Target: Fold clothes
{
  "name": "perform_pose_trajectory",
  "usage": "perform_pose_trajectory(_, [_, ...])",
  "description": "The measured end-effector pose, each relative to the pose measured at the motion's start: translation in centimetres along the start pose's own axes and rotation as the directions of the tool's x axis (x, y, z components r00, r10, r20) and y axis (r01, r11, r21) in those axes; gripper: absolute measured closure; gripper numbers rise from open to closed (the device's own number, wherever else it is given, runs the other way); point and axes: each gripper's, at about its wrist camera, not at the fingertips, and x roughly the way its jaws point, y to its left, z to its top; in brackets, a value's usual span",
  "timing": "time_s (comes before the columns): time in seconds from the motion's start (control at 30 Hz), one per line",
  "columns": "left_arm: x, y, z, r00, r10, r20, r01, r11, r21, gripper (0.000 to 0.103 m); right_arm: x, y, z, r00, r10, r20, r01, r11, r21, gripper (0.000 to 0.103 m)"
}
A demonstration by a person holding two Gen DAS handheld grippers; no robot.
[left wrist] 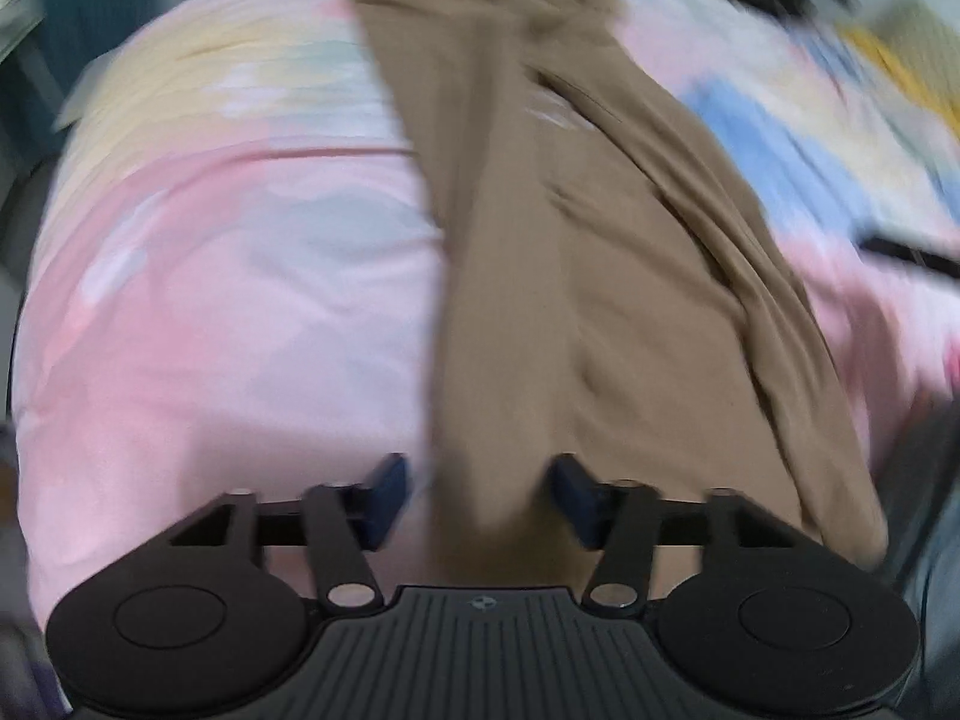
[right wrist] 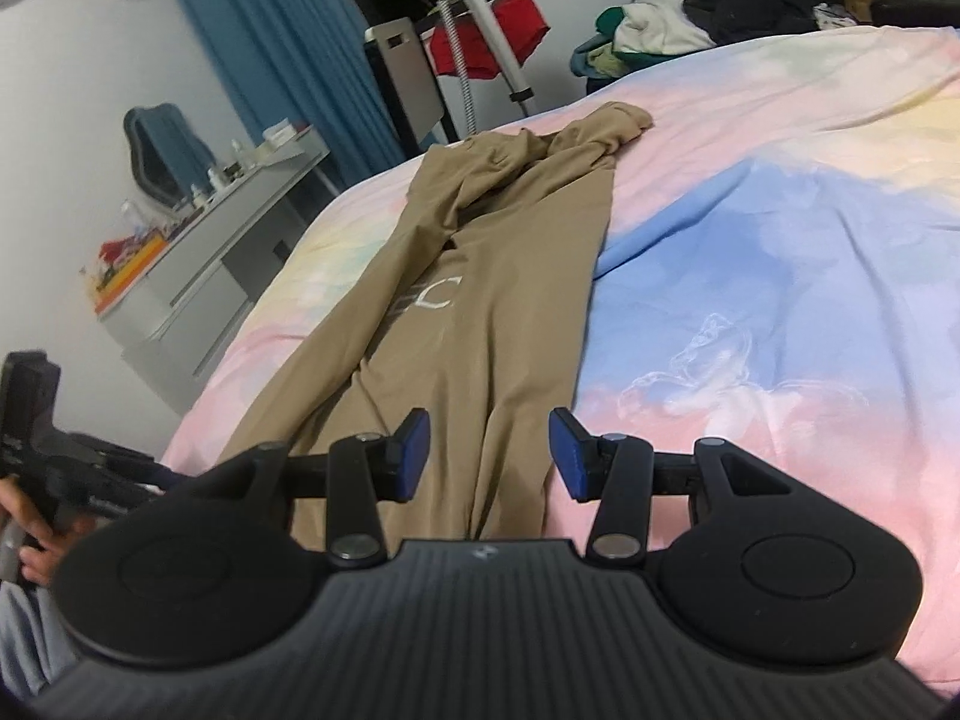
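A tan long-sleeved garment (right wrist: 480,276) lies stretched along the pastel bedsheet (right wrist: 780,276), sleeves folded in over its body, its near hem under my grippers. It also shows, blurred, in the left wrist view (left wrist: 540,276). My right gripper (right wrist: 489,456) is open just above the near hem. My left gripper (left wrist: 480,498) is open over the garment's near left edge, and the cloth runs between its fingers without being pinched. The left gripper's body and the hand holding it show at the left of the right wrist view (right wrist: 54,480).
A pile of other clothes (right wrist: 690,18) sits at the far end of the bed. A grey desk with clutter (right wrist: 198,228), a chair (right wrist: 159,138) and blue curtains (right wrist: 282,30) stand left of the bed. A garment steamer pole (right wrist: 480,6) rises behind.
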Motion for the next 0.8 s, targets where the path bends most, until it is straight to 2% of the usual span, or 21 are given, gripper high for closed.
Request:
perform_pose_trajectory(0.03, [-0.2, -1.3, -0.2, 0.999, 0.033, -0.02, -0.032, 0.999, 0.038, 0.075, 0.1, 0.1, 0.0, 1.0, 0.004, -0.006, -0.004, 1.0, -0.003, 0.055])
perform_pose_trajectory(0.07, [-0.6, -2.6, -0.5, 0.997, 0.075, -0.028, -0.072, 0.994, 0.08, 0.079, 0.2, 0.1, 0.0, 1.0, 0.009, -0.012, -0.009, 1.0, -0.002, 0.055])
perform_pose_trajectory(0.1, [-1.0, -3.9, -0.9, 0.993, 0.115, -0.024, -0.111, 0.986, 0.128, 0.088, 0.3, 0.1, -0.1, 1.0, 0.016, -0.018, -0.016, 1.0, 0.0, 0.055])
perform_pose_trajectory(0.13, [-1.5, -5.2, -1.2, 0.989, 0.15, -0.006, -0.147, 0.974, 0.171, 0.092, 0.3, 0.1, -0.1, 0.999, 0.025, -0.023, -0.025, 1.0, 0.004, 0.055])
perform_pose_trajectory(0.23, [-2.9, -9.1, -1.8, 0.968, 0.241, 0.064, -0.249, 0.931, 0.266, 0.095, 0.4, 0.0, -0.2, 0.998, 0.046, -0.035, -0.046, 0.999, 0.011, 0.055])
perform_pose_trajectory(0.37, [-3.8, -13.8, -2.9, 0.941, 0.287, 0.18, -0.333, 0.881, 0.337, 0.095, 0.2, 0.2, -0.2, 0.997, 0.067, -0.028, -0.067, 0.998, 0.019, 0.055])
perform_pose_trajectory(0.43, [-3.1, -15.5, -3.7, 0.938, 0.292, 0.189, -0.344, 0.864, 0.369, 0.095, 0.3, 0.2, 0.3, 0.995, 0.096, -0.027, -0.094, 0.994, 0.062, 0.055])
perform_pose_trajectory(0.57, [-0.8, -17.3, -4.6, 0.944, 0.298, 0.143, -0.331, 0.85, 0.41, 0.094, 2.7, 1.4, 3.6, 0.988, 0.15, -0.027, -0.144, 0.977, 0.154, 0.055])
perform_pose_trajectory(0.67, [-0.3, -17.5, -5.1, 0.919, 0.352, 0.176, -0.394, 0.819, 0.417, 0.081, 6.7, 2.3, 6.8, 0.977, 0.211, -0.025, -0.199, 0.951, 0.237, 0.055])
perform_pose_trajectory(0.73, [-0.2, -17.5, -5.3, 0.897, 0.388, 0.214, -0.442, 0.807, 0.391, 0.054, 10.2, 2.2, 8.5, 0.972, 0.231, -0.033, -0.211, 0.931, 0.297, 0.055])
perform_pose_trajectory(0.77, [-0.2, -17.5, -5.4, 0.882, 0.405, 0.239, -0.469, 0.8, 0.374, 0.052, 12.1, 2.0, 9.3, 0.973, 0.23, -0.032, -0.208, 0.923, 0.324, 0.055])
perform_pose_trajectory(0.8, [-0.2, -17.6, -5.5, 0.88, 0.406, 0.248, -0.473, 0.801, 0.368, 0.053, 13.9, 1.8, 9.8, 0.973, 0.23, -0.033, -0.205, 0.917, 0.342, 0.056])
